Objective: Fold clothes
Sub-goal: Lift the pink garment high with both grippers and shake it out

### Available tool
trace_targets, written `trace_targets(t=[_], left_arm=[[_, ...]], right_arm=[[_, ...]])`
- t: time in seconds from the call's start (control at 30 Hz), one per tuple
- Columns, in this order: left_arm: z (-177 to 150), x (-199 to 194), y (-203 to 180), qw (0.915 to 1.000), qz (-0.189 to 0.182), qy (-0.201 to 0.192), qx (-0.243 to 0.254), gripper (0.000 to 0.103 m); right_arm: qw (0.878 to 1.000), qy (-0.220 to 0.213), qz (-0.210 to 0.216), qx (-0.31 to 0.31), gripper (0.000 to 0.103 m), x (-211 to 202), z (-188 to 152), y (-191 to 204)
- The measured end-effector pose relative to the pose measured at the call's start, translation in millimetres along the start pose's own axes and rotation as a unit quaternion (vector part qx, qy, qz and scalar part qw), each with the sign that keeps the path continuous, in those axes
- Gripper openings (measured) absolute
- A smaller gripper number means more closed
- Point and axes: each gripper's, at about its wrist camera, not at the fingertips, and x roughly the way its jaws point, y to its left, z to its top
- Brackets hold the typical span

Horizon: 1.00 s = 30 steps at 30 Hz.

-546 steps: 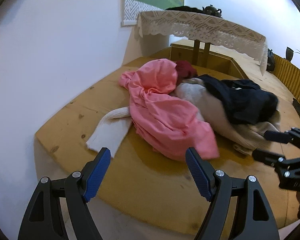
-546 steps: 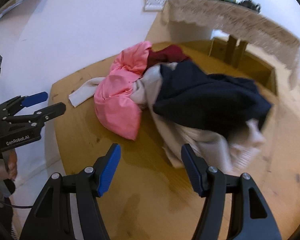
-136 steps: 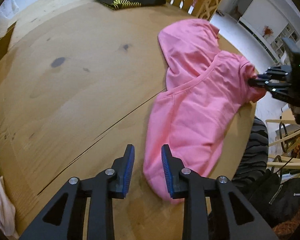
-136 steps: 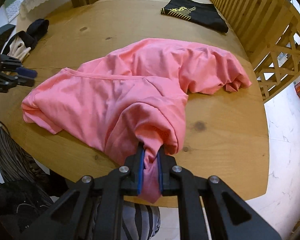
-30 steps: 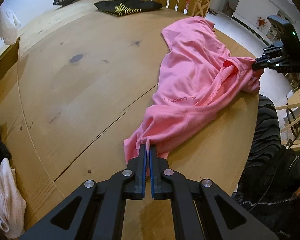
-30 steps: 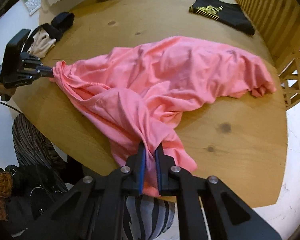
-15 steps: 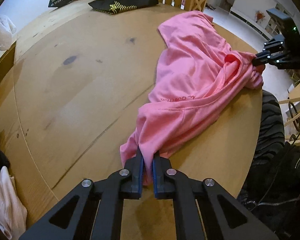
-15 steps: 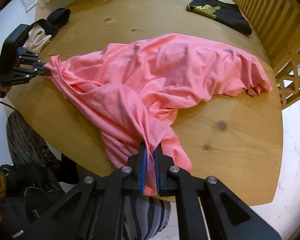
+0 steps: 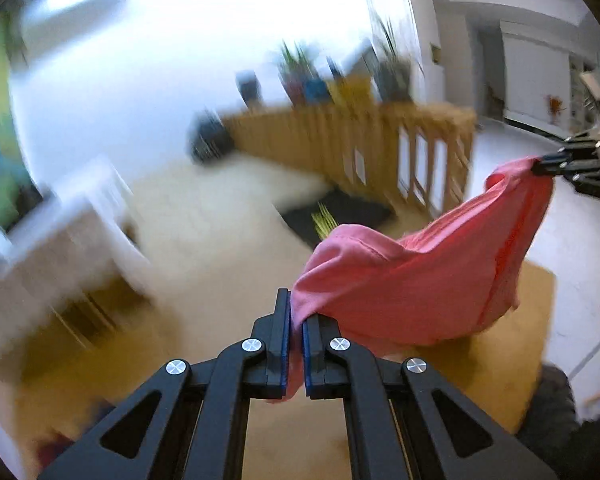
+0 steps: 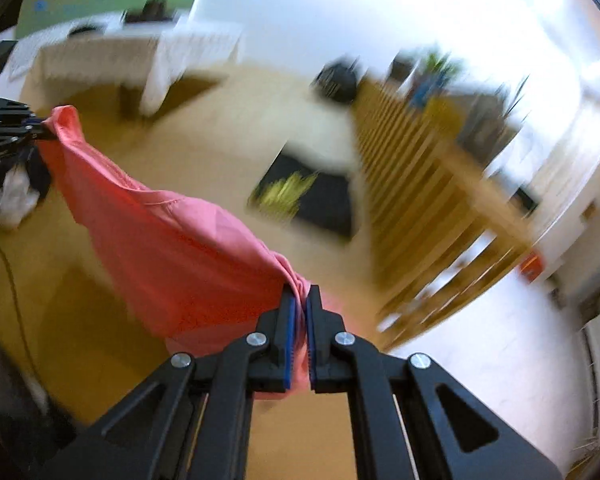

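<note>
A pink shirt [image 9: 420, 280] hangs in the air, stretched between both grippers above the wooden table [image 9: 228, 280]. My left gripper [image 9: 296, 308] is shut on one end of it. In the left wrist view the right gripper [image 9: 540, 164] holds the other end at the far right. In the right wrist view my right gripper [image 10: 300, 300] is shut on a bunched fold of the pink shirt [image 10: 172, 248], and the left gripper [image 10: 40, 130] pinches the far corner at the left. Both views are blurred by motion.
A folded black garment with a yellow print [image 10: 304, 196] lies on the table near a wooden slat railing [image 10: 420, 184]. A pile of other clothes [image 10: 16, 192] sits at the left. A cloth-covered side table [image 10: 132, 56] stands behind. A person's dark clothing [image 9: 560, 420] shows at the lower right.
Both grippers have risen fast and tilted up, lifting the pink shirt off the table so it now hangs stretched between them. Both stay shut on the cloth.
</note>
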Motion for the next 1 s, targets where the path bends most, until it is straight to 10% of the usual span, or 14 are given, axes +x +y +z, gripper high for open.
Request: trace_targets(t=[0.43,1.0], left_arm=[[162.2,-208.8,25.7,0.9743,0.139,-0.169,0.054,0.004],[127.2,-251.8,17.1,0.9715,0.171,-0.141,0.083,0.005]], right_arm=[[0.972,-0.194,-0.132,0.009,0.005,-201.5,150.3,-38.8],[0.969,-0.211,-0.123,-0.042,0.005,-227.0,146.7,0.3]])
